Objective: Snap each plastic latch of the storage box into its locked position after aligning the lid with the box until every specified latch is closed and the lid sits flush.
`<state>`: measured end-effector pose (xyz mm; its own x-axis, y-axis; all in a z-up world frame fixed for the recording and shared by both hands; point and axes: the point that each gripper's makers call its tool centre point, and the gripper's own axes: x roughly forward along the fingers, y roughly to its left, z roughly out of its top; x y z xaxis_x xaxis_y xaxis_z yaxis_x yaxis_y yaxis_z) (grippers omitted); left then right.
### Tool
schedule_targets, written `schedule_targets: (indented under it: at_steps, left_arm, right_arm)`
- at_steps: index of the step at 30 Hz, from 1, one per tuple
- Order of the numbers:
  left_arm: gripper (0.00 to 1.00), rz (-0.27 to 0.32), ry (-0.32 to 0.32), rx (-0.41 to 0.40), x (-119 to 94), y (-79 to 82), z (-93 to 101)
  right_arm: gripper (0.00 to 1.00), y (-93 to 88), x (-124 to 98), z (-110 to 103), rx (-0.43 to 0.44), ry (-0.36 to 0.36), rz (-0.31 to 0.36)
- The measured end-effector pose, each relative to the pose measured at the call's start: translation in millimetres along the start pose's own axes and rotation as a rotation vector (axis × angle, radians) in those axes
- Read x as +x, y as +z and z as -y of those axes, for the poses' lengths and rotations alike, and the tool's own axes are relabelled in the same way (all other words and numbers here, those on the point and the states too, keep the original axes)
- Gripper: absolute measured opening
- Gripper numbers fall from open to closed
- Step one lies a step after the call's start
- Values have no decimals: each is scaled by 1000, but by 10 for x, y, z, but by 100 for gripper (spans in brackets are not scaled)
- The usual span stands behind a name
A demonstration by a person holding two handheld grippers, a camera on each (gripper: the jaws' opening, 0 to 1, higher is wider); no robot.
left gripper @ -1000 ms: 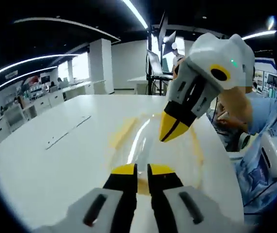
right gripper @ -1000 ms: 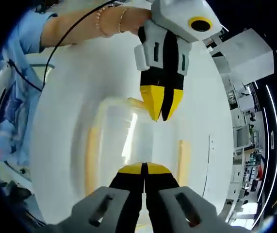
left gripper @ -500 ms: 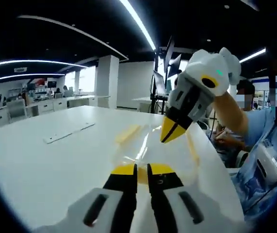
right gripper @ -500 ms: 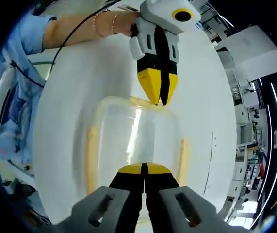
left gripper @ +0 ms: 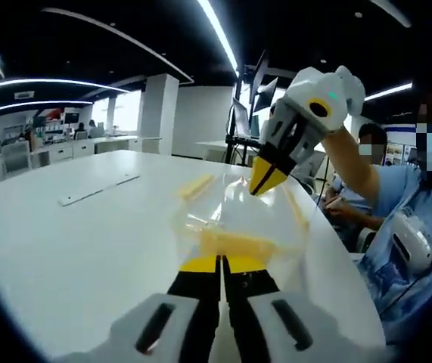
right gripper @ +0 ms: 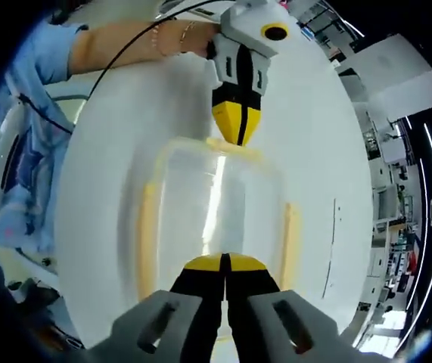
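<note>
A clear storage box (right gripper: 216, 200) with its lid on lies on the white table (right gripper: 102, 174). Yellow latches run along its two long sides (right gripper: 146, 242) (right gripper: 290, 236). My left gripper (right gripper: 235, 134) is shut, its yellow tips resting on the yellow end latch (right gripper: 255, 153) at the far end in the right gripper view. In the left gripper view that latch (left gripper: 231, 243) lies just beyond my left gripper (left gripper: 220, 265). My right gripper (right gripper: 225, 263) is shut over the box's opposite end. It reaches in from the right as the right gripper (left gripper: 262, 180), tips close to the box (left gripper: 234, 215).
A flat white strip (left gripper: 94, 190) lies on the table (left gripper: 64, 249) to the left of the box. A person in blue (left gripper: 420, 227) stands at the table's right edge, forearm (right gripper: 147, 38) over the table. Desks and pillars stand far behind.
My left gripper's small gap has shut and its tips have come onto the box's end latch. My right gripper has drawn back toward the opposite end.
</note>
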<state>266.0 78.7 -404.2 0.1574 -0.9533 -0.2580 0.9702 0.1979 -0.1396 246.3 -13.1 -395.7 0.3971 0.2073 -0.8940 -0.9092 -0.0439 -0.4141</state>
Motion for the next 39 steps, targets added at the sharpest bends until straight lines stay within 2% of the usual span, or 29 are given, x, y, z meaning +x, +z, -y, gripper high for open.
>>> schedule_targets:
  at_steps: [6, 12, 16, 21, 26, 27, 28, 29, 33, 39]
  left_arm:
    - [1, 17, -11, 2, 3, -16, -29]
    - [0, 8, -7, -14, 33, -14, -39]
    - [0, 3, -4, -15, 43, -13, -47]
    - [0, -6, 2, -18, 73, -13, -34]
    - [0, 4, -10, -47, 111, -18, -47]
    - [0, -47, 30, -45, 165, -113, -102]
    - [0, -39, -8, -40, 162, -100, 18]
    - [0, -62, 15, 11, 195, -123, 24]
    - [0, -38, -3, -31, 182, -91, -29]
    - [0, -16, -8, -21, 161, -62, -28]
  right_arm:
    - [0, 7, 13, 7, 31, 15, 35]
    - [0, 3, 26, 6, 21, 20, 30]
    - [0, -6, 34, 13, 48, 46, 40]
    - [0, -25, 48, -3, 23, 31, 13]
    - [0, -55, 51, 11, 43, 38, 27]
    - [0, -60, 62, 3, 41, 39, 27]
    - [0, -66, 69, -1, 37, 36, 24]
    - [0, -67, 76, -2, 36, 34, 20]
    - [0, -81, 87, 0, 32, 25, 14]
    - [0, -86, 98, -1, 40, 15, 21]
